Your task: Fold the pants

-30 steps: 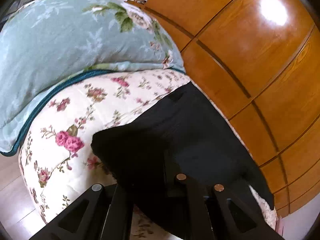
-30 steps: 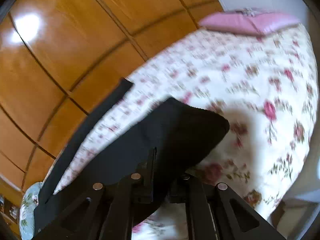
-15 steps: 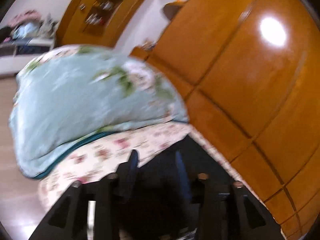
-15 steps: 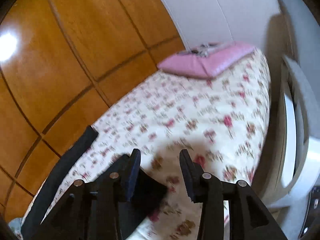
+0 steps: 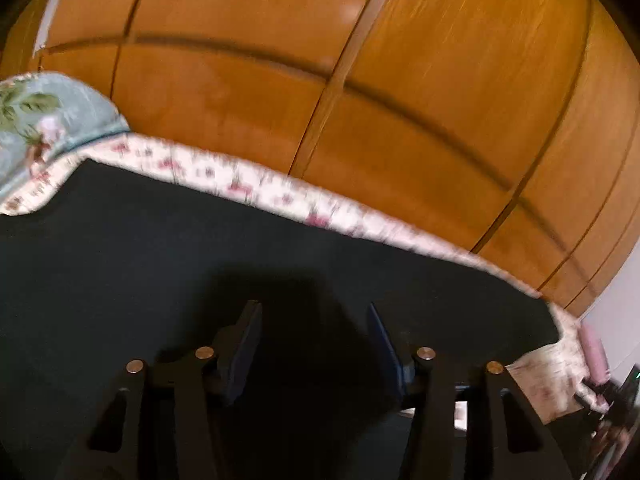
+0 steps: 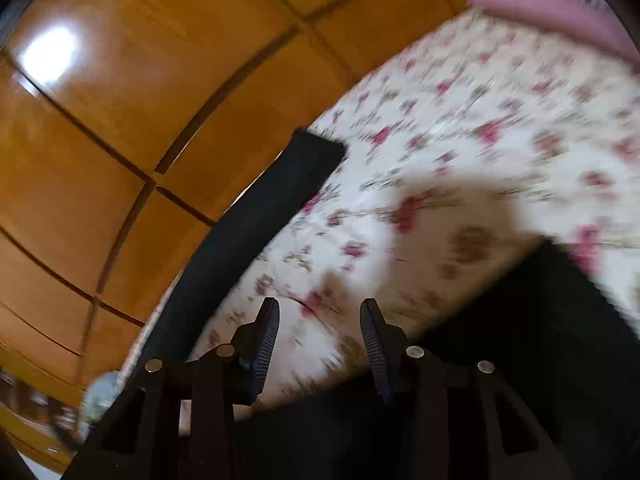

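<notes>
Left wrist view gives you a blue-green floral pillow (image 5: 44,120) at ten o'clock and a pink cushion (image 5: 592,348) at four o'clock, neither in your way. Behind the bed runs a wall of glossy orange wood panels (image 5: 360,60), filling everything from nine round to three o'clock. The surface is a cream bedspread (image 5: 240,184) printed with red roses. The black pants (image 5: 200,260) lie flat on it, spread beneath your left gripper (image 5: 312,344), whose jaws stand wide with no cloth pinched. In the right wrist view, your right gripper (image 6: 318,340) is parted and empty over bare bedspread; one pant leg stretches toward eleven o'clock, more black cloth lies at four o'clock.
</notes>
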Demonstrator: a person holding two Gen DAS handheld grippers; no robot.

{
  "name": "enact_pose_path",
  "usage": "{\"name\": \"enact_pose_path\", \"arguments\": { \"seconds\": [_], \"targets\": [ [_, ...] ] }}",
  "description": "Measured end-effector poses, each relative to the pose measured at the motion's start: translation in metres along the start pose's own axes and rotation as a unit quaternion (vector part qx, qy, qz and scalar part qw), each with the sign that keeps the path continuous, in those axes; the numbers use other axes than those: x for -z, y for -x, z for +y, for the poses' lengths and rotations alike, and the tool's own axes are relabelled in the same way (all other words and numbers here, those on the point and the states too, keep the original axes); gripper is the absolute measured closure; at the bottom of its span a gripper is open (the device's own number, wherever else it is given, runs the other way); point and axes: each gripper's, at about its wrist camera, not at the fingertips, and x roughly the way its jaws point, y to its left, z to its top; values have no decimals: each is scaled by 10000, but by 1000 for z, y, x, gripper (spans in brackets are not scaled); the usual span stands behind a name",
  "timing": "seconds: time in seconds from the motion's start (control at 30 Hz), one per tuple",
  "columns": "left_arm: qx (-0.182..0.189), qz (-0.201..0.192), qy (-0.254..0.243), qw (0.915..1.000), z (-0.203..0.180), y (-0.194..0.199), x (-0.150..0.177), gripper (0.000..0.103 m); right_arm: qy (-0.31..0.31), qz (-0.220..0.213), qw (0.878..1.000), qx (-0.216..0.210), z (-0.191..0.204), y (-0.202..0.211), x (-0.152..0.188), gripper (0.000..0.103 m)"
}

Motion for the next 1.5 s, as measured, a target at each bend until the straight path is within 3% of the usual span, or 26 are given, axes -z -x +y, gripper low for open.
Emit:
{"name": "enact_pose_path", "arguments": {
  "seconds": [0.1, 0.27, 0.47, 0.53, 0.6, 0.73, 0.97, 1.27, 1.37, 1.43, 1.5],
  "targets": [
    [74, 400, 261, 9988, 11, -20, 8, 50, -33, 78, 9999, -85, 11, -28, -16, 60],
    [168, 315, 128, 9993, 5, -17, 12, 43, -23, 61, 9999, 122, 21, -74, -50, 60],
    [286, 274, 127, 9991, 10, -19, 10, 42, -675, -182, 9975, 43, 12, -111, -76, 60],
    [334, 269, 142, 9990, 9, -21, 9, 42, -771, -310, 9965, 128, 12, -116, -79, 69],
    [377, 262, 182, 9988, 9, -20, 9, 42, -680, -256, 9971, 229, 15, -121, -82, 89],
    [435, 269, 229, 9984, 10, -18, 8, 43, -448, -400, 9979, 246, 27, -110, -85, 91],
    [670, 307, 345, 9967, 15, -14, 8, 44, 76, -734, 9953, 633, 43, -53, -76, 92],
    [985, 498, 330, 9933, 14, -10, 12, 44, -494, -575, 9926, 944, -17, -20, -52, 93],
    [950, 517, 315, 9936, 13, -11, 12, 43, -783, -566, 9925, 752, -38, -22, -45, 93],
    [947, 517, 318, 9937, 13, -11, 12, 43, -756, -565, 9930, 718, -40, -20, -45, 89],
    [938, 516, 322, 9937, 14, -11, 12, 42, -761, -595, 9923, 769, -37, -13, -43, 78]
  ]
}}
